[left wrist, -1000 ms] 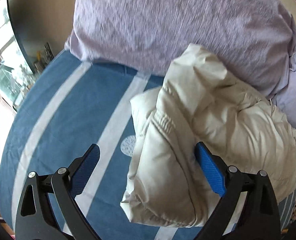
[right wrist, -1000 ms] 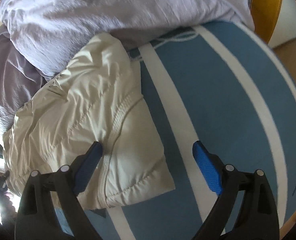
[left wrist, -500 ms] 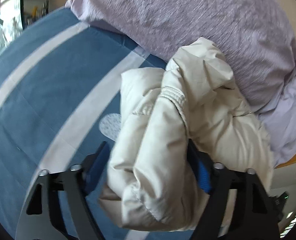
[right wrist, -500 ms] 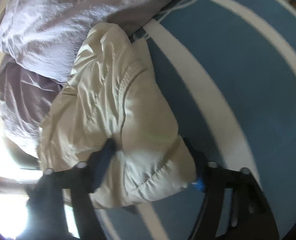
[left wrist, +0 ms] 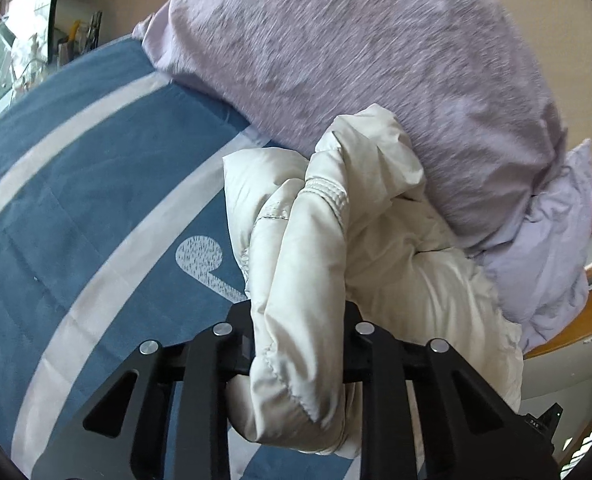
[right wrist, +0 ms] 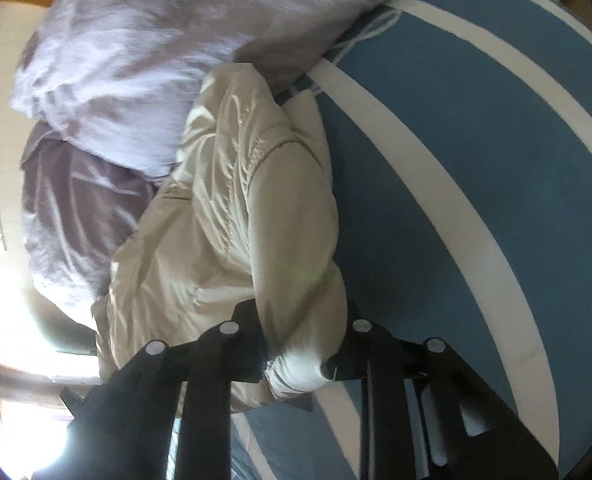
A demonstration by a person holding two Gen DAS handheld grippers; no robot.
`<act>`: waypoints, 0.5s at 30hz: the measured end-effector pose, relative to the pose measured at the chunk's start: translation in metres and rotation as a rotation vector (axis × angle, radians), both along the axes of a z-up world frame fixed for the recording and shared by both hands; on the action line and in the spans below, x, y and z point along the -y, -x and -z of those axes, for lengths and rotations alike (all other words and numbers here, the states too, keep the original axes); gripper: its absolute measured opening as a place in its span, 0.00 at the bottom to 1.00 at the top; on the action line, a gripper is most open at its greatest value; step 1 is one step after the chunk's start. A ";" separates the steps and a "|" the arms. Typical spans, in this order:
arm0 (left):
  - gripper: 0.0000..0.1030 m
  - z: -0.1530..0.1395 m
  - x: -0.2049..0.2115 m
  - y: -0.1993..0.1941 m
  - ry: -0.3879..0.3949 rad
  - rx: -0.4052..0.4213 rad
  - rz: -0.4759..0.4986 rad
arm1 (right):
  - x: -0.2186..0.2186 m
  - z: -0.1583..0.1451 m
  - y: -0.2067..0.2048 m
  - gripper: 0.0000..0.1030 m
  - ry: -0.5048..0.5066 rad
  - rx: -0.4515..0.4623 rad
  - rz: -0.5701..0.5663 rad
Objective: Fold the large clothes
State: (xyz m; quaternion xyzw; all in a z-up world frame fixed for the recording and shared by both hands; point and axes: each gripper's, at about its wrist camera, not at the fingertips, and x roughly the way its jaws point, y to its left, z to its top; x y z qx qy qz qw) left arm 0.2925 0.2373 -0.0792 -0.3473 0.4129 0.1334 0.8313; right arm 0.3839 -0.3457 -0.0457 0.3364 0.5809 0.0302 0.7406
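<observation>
Jacket (left wrist: 384, 240) edges pinched by both claws, striped bedcover (left wrist: 76, 208) beside.

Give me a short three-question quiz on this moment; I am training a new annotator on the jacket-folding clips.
1. True or false: the left gripper is open and clear of the cream padded jacket.
2. What does the right gripper hold? A) the lilac pillow B) a fold of the jacket C) nothing
3. Fill in: the jacket lies on a blue bedcover with ____ stripes.

Key: 1 false, its fingers are shut on a jacket fold; 2 B; 3 white.
</observation>
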 end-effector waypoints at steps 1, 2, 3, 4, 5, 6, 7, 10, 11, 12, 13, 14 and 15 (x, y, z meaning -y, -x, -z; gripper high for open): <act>0.22 -0.005 0.000 0.005 -0.001 0.014 0.001 | -0.001 -0.004 0.004 0.20 0.000 0.008 -0.012; 0.22 -0.007 -0.001 0.010 -0.002 0.021 0.000 | -0.003 -0.009 0.010 0.20 0.000 0.016 -0.030; 0.22 -0.010 -0.001 0.015 -0.001 0.026 -0.001 | -0.005 -0.012 0.014 0.20 0.001 0.019 -0.042; 0.22 -0.012 -0.002 0.024 0.002 0.030 -0.004 | -0.006 -0.015 0.020 0.20 0.005 0.023 -0.060; 0.22 -0.014 -0.003 0.034 0.007 0.031 -0.006 | -0.008 -0.018 0.028 0.20 0.006 0.027 -0.077; 0.22 -0.014 -0.005 0.040 0.011 0.031 -0.008 | -0.010 -0.020 0.033 0.20 0.007 0.028 -0.089; 0.22 -0.015 -0.007 0.054 0.017 0.030 -0.011 | -0.011 -0.021 0.041 0.20 0.005 0.028 -0.101; 0.22 -0.017 -0.009 0.084 0.026 0.027 -0.016 | -0.012 -0.023 0.064 0.20 -0.003 0.024 -0.130; 0.22 -0.018 -0.011 0.097 0.026 0.024 -0.019 | -0.013 -0.024 0.073 0.20 -0.004 0.021 -0.145; 0.22 -0.018 -0.013 0.105 0.026 0.023 -0.021 | -0.014 -0.024 0.080 0.20 -0.004 0.018 -0.157; 0.22 -0.018 -0.013 0.115 0.021 0.019 -0.022 | -0.017 -0.023 0.085 0.20 -0.004 0.017 -0.165; 0.22 -0.019 -0.014 0.124 0.016 0.015 -0.024 | -0.019 -0.023 0.093 0.20 -0.004 0.014 -0.179; 0.22 -0.019 -0.014 0.133 0.010 0.010 -0.027 | -0.017 -0.022 0.097 0.20 -0.005 0.011 -0.186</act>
